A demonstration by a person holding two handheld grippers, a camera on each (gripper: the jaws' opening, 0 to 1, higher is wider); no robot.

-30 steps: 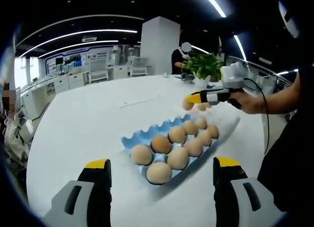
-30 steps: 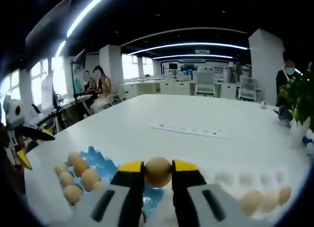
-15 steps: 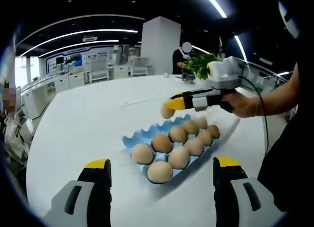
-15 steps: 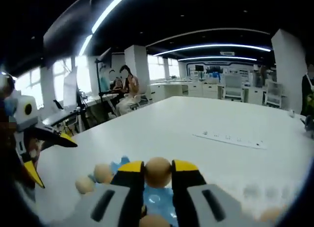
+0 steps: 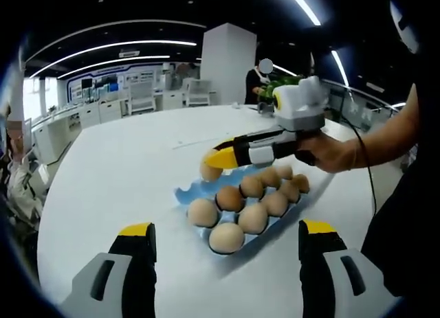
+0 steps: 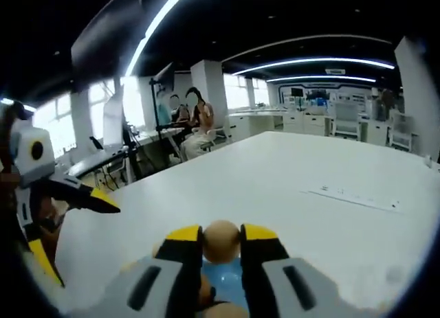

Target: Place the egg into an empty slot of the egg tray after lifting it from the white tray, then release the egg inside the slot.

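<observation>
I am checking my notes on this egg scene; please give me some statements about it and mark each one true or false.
1. The right gripper is shut on an egg. True.
2. The left gripper holds an egg. False: its jaws stand open with nothing between them.
3. The carried egg is over the far end of the blue egg tray. True.
4. The blue egg tray is without eggs. False: several eggs already sit in it.
</observation>
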